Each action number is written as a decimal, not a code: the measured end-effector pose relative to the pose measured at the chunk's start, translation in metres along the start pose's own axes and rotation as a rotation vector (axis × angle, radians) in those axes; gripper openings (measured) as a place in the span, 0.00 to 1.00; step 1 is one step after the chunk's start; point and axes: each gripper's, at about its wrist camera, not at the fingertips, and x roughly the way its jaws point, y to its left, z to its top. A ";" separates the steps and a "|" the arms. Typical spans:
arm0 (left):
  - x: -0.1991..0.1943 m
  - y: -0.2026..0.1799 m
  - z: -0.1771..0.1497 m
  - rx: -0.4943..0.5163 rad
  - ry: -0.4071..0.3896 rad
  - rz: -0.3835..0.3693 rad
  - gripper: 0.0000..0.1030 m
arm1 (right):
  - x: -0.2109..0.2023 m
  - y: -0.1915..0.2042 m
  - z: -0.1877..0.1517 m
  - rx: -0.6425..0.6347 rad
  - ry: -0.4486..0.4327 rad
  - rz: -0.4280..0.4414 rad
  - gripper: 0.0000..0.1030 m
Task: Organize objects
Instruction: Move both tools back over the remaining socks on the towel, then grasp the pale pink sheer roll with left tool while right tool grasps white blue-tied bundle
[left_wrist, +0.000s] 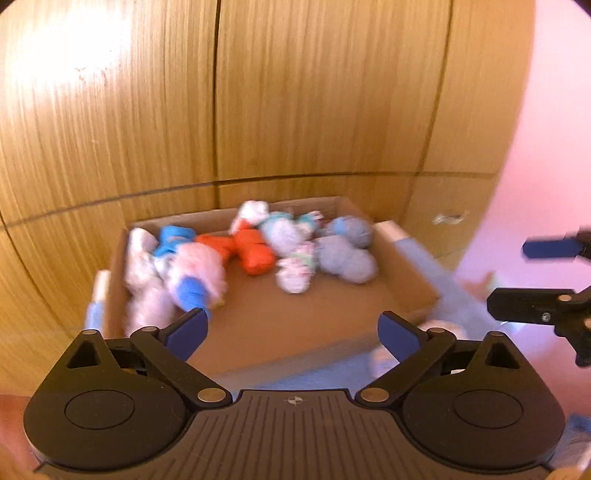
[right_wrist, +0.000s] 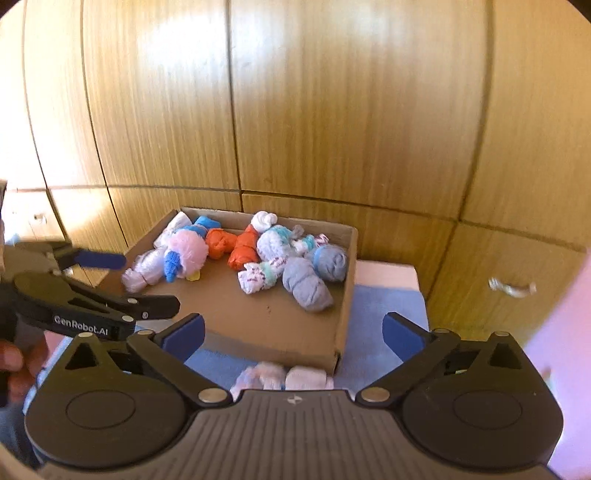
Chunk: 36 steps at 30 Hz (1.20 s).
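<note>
Blurring sock bundles, l. view.

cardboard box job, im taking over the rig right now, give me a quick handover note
Left gripper: jaws wide open, nothing between them, held in front of the box.
Right gripper: jaws wide open, empty, beside the left one.
Cardboard box: on the blue cloth, in front of the wooden cabinets.
Done: a pile of rolled sock bundles lies along the box's far side, among them orange, grey-blue and pink fluffy ones.
Left: two pale bundles lie on the cloth outside the box's near wall; probably they go in next.
</note>
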 end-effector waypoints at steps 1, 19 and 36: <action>-0.005 -0.003 -0.006 -0.009 -0.017 -0.018 0.98 | -0.006 -0.005 -0.005 0.031 -0.006 0.012 0.99; 0.037 -0.093 -0.073 0.159 0.150 -0.072 0.87 | -0.030 -0.044 -0.081 0.223 -0.080 0.038 0.99; -0.001 -0.029 -0.068 0.155 0.071 0.020 0.62 | 0.025 0.002 -0.068 0.042 -0.043 0.046 0.84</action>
